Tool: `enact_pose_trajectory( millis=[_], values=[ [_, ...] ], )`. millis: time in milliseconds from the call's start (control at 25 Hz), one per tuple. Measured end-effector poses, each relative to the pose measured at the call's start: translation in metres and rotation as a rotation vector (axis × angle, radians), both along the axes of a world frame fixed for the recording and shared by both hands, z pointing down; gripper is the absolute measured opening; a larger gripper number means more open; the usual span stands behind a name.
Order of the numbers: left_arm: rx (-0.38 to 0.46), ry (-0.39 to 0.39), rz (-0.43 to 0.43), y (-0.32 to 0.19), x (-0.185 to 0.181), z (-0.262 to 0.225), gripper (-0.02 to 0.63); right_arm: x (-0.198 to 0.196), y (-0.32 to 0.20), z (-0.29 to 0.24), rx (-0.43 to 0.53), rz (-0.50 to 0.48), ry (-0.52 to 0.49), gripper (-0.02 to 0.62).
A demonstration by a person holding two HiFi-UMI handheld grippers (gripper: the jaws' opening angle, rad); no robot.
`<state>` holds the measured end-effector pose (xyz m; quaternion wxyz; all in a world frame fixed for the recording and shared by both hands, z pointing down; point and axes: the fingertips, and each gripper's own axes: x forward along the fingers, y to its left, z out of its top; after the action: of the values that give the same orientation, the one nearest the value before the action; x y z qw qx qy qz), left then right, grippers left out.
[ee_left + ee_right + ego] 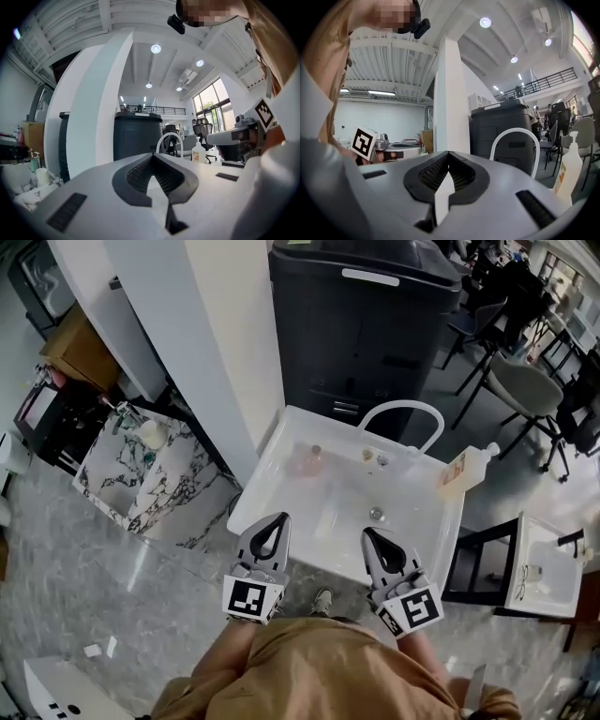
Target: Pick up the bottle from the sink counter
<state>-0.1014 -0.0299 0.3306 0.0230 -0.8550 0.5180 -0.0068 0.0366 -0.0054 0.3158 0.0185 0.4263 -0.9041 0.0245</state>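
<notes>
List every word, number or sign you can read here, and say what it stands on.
No text here can be read.
Label on the bottle: orange print, too blurred to read.
Marker cubes on the left gripper and right gripper: black-and-white square patterns, no words.

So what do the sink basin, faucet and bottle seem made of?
The sink basin looks glossy white ceramic or acrylic, given its sheen. The faucet: white arched tube, coated metal or plastic. The bottle: translucent plastic, judging by its pump top and label.
</notes>
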Motion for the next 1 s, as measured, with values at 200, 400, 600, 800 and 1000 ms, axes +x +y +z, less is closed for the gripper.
enact_pose_trajectory(
  millis=[200, 400, 600, 800, 1000],
  values=[
    [-0.053, -0.012, -0.008, -0.007, -0.01, 0.021, 0.002, -0.005, -0.001, 0.007, -0.023, 0.019, 0.004, 0.003],
    [-0.072, -0.015, 0.006, -0.025, -0.012, 0.03, 0.002, -0.006, -0.002, 0.018, -0.054, 0.038, 0.003, 0.003],
    [-0.054, -0.038, 0.009, -0.048, -0.012, 0.045, 0.002, -0.004, -0.003, 0.032, -0.081, 0.046, 0.005, 0.003],
    [-0.084, -0.028, 0.011, -0.07, -0.008, 0.062, 0.003, 0.001, -0.007, 0.042, -0.106, 0.052, 0.01, 0.003],
    [-0.104, -0.037, 0.007, -0.084, -0.002, 0.077, 0.01, 0.007, -0.013, 0.052, -0.121, 0.052, 0.01, 0.003]
  ],
)
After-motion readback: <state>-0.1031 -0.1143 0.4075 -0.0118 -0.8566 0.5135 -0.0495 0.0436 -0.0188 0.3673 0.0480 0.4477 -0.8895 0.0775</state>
